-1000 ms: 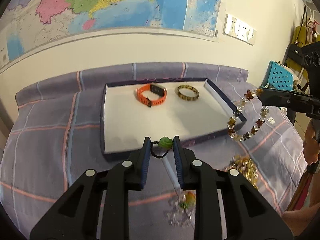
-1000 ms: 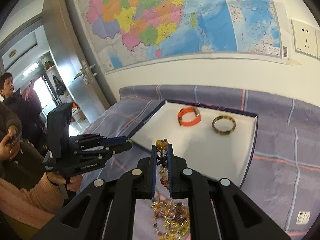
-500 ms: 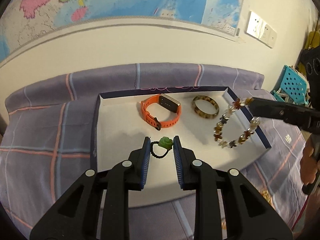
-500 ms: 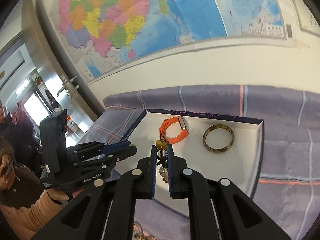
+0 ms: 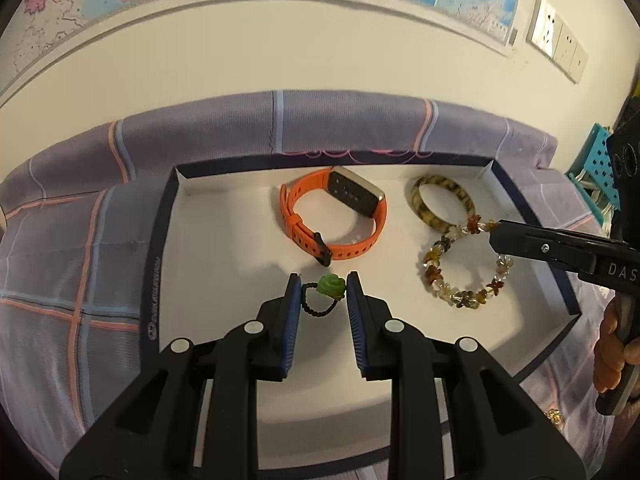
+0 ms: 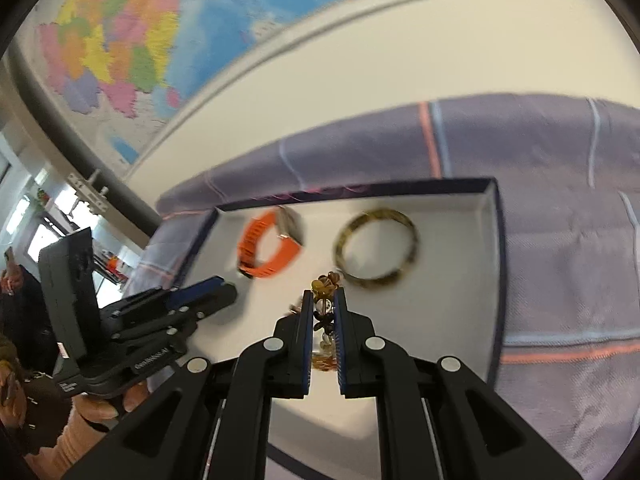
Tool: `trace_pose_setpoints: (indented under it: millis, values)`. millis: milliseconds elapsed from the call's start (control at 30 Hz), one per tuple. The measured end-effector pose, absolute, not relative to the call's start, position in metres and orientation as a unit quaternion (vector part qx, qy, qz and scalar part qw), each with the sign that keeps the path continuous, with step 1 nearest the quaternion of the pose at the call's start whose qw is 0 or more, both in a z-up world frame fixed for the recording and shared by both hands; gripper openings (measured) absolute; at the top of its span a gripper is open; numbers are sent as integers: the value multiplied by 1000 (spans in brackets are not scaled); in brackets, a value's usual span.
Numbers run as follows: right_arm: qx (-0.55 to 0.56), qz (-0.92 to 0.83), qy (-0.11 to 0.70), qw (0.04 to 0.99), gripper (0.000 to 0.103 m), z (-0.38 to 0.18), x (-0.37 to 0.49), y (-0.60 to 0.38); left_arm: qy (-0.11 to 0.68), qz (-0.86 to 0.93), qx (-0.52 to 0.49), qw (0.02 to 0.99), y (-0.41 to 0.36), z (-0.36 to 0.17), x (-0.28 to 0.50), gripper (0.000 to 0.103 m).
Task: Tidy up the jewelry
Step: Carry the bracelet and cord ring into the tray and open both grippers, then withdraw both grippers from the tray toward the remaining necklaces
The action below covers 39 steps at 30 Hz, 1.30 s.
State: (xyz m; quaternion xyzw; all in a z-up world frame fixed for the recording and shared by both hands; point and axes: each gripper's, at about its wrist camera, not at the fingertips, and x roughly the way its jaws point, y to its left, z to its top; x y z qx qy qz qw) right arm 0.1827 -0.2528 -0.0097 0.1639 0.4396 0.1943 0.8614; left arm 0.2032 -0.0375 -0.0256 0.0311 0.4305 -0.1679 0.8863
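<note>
My left gripper point(image 5: 320, 286) is shut on a ring with a green rose bead and a black cord band point(image 5: 331, 286), held over the white tray point(image 5: 224, 240) near its middle. My right gripper point(image 6: 323, 300) is shut on an amber and clear beaded bracelet point(image 5: 460, 280), which hangs above the tray's right part. In the left wrist view the right gripper point(image 5: 494, 234) reaches in from the right. An orange watch point(image 5: 332, 216) and a tortoiseshell bangle point(image 5: 440, 204) lie at the back of the tray. The left gripper point(image 6: 224, 290) shows at the left of the right wrist view.
The tray's dark blue rim point(image 5: 154, 264) rests on a purple plaid cloth point(image 5: 68, 248). A wall with a map point(image 6: 132, 48) stands behind. A blue perforated basket point(image 5: 596, 152) sits far right. A bit of gold jewelry point(image 5: 554, 414) lies on the cloth beside the tray's near right corner.
Both grippers have moved forward and down over the tray with their pieces. The bracelet now hangs low over the tray's right part, and the loose jewelry on the cloth has dropped behind.
</note>
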Motion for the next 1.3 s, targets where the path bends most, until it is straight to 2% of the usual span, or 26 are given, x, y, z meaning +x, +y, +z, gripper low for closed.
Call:
trace_pose_setpoints:
  millis: [267,367,433,500,600,767,867,1067,1300]
  values:
    - [134,161,453,867,10,-20,188,-250,438,-163,41,883,-45,-32,209,25]
    - [126,152,452,870,10,-20,186,-250,437,-163,45,884,-47,-31,211,29]
    - [124,149,448,873,14,-18,183,-251,434,-163,48,885,-49,-31,211,35]
    - [122,146,441,877,23,-13,179,-252,426,-162,49,889,-48,-27,207,40]
    - [111,151,427,885,28,-1,167,-251,404,-162,45,899,-41,-14,195,51]
    - [69,206,400,890,40,25,124,-243,373,-168,39,912,-25,8,166,54]
    - [38,234,399,886,40,29,93,-236,360,-184,32,914,-13,15,140,58]
    - [-21,255,425,868,40,12,41,-219,364,-212,42,906,0,4,84,58]
    - [-32,259,447,856,40,-12,4,-213,384,-229,40,894,5,-16,44,58]
